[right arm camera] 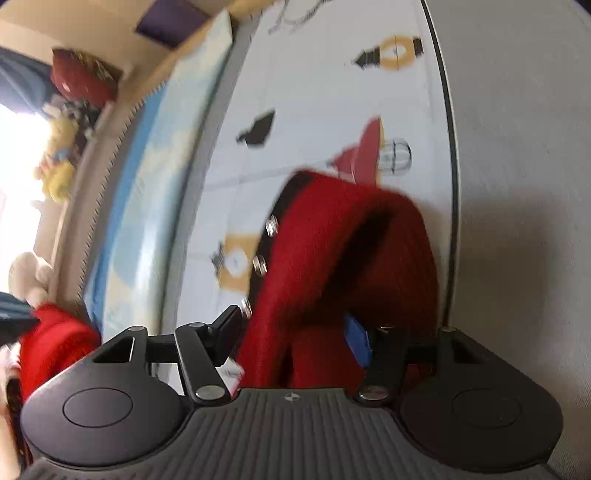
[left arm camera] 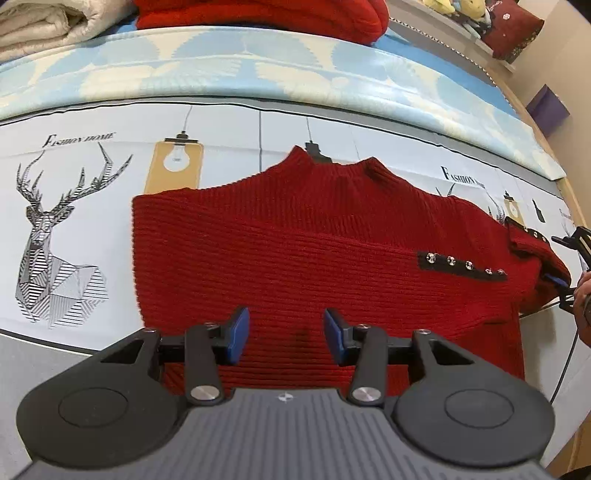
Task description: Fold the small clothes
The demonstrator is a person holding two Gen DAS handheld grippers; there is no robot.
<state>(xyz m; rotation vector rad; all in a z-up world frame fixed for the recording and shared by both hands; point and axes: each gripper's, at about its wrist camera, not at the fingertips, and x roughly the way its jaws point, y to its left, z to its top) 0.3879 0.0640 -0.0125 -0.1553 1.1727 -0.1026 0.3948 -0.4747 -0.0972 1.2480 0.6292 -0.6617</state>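
A small red knit sweater (left arm camera: 295, 251) lies flat on the printed bed sheet (left arm camera: 74, 258), collar at the far side, with a black studded strip (left arm camera: 461, 266) on its right part. My left gripper (left arm camera: 286, 334) is open and empty just above the sweater's near hem. My right gripper (right arm camera: 295, 332) is shut on the sweater's right sleeve (right arm camera: 332, 240), which is lifted and curled over; the view is blurred. The right gripper also shows in the left wrist view (left arm camera: 565, 280) at the sweater's right edge.
A red folded garment (left arm camera: 258, 14) and a white quilt (left arm camera: 37, 26) lie at the far side of the bed. A shelf with a dark red cushion (left arm camera: 513, 29) and plush toys (right arm camera: 59, 162) runs along the wall. The bed's right edge (left arm camera: 569, 192) is close.
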